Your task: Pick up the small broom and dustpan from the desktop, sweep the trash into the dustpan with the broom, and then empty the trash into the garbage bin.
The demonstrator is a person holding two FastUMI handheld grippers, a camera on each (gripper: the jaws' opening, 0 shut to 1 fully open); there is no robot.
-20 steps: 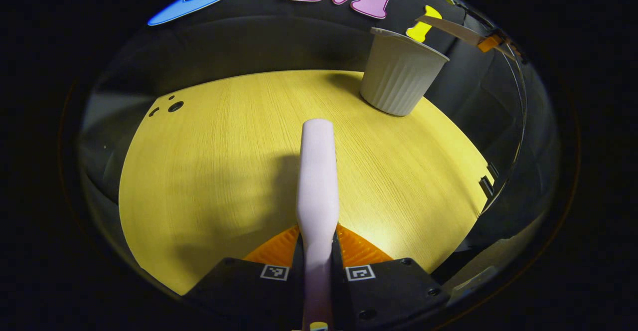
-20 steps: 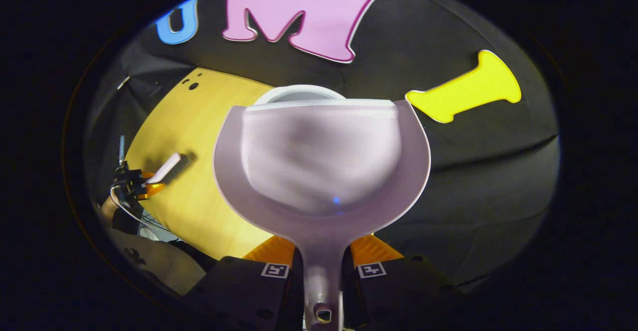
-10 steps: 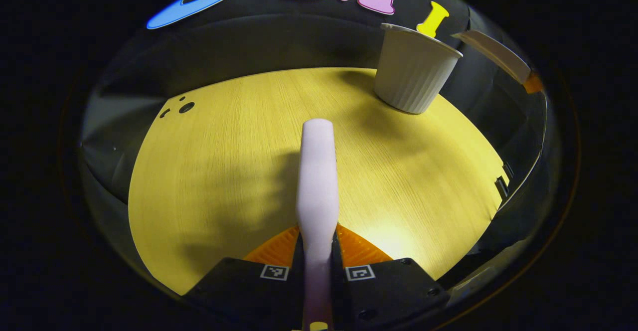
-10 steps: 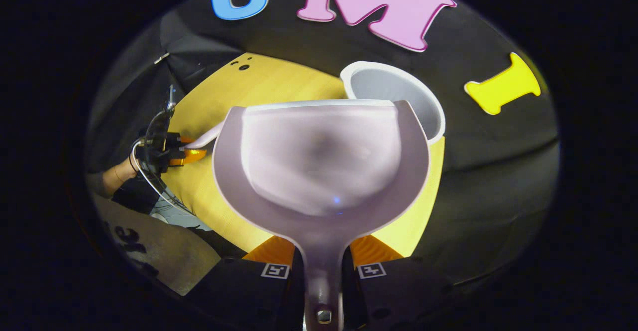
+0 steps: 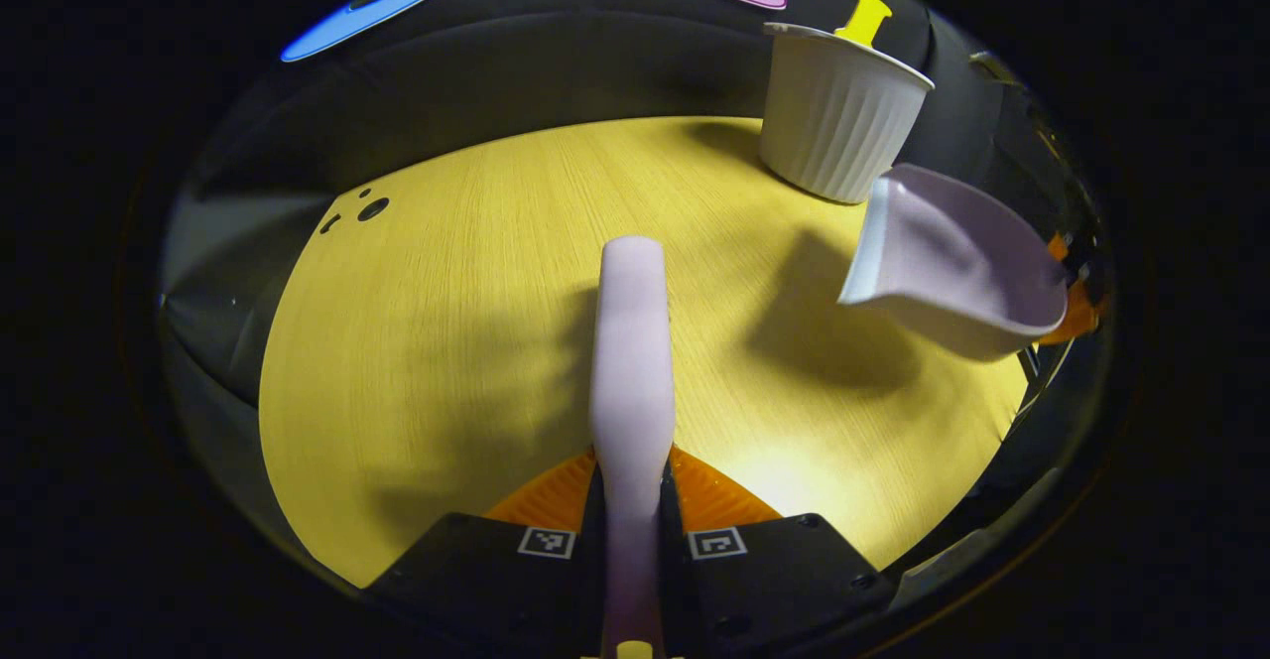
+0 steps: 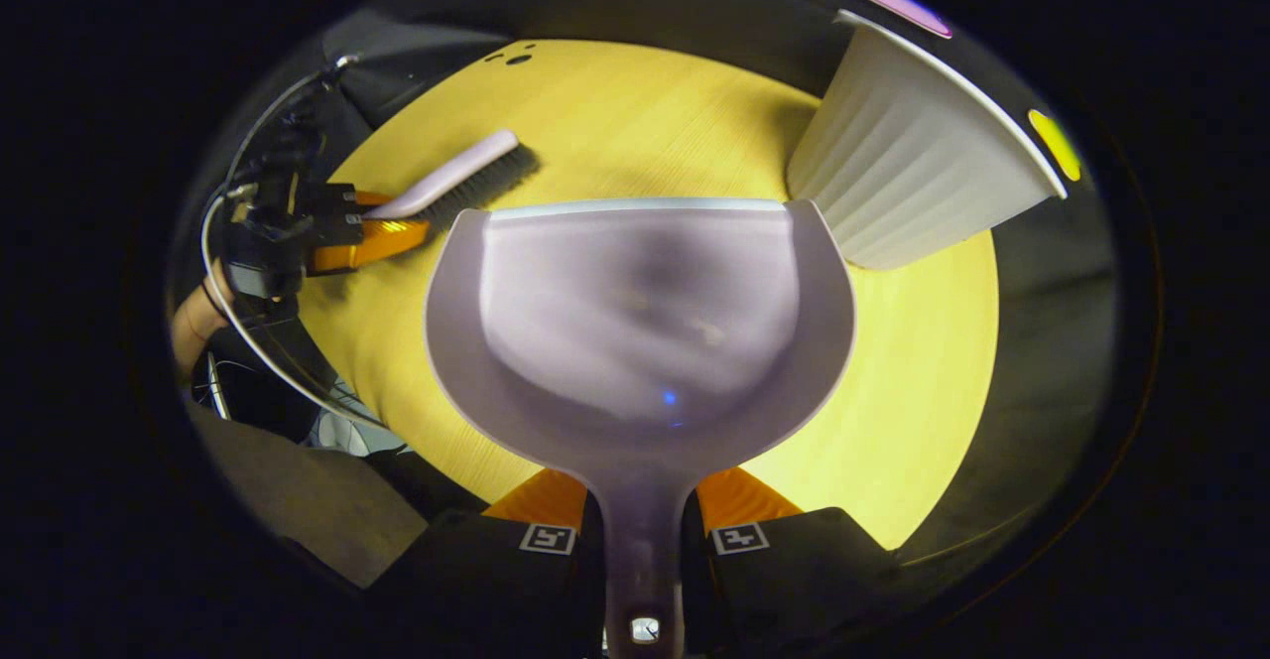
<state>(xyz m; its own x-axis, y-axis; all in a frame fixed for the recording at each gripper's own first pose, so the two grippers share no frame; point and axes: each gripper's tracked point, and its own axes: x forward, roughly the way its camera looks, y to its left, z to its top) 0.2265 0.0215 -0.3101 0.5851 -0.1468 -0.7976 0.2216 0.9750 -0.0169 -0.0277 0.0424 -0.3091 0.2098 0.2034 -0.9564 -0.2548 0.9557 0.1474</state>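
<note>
in the left gripper view the broom (image 5: 631, 361) is clamped by its handle between the orange fingers of the left gripper (image 5: 631, 500) and is held above the yellow desktop (image 5: 446, 341). in the right gripper view the dustpan (image 6: 640, 322) is gripped by its handle in the right gripper (image 6: 640, 530), its pan raised over the desktop with nothing seen in it. beyond the dustpan, at the far edge of the desktop, the white ribbed garbage bin (image 6: 908, 178) is stood upright, just beside the pan's rim. the broom's dark bristles are seen to the pan's left.
</note>
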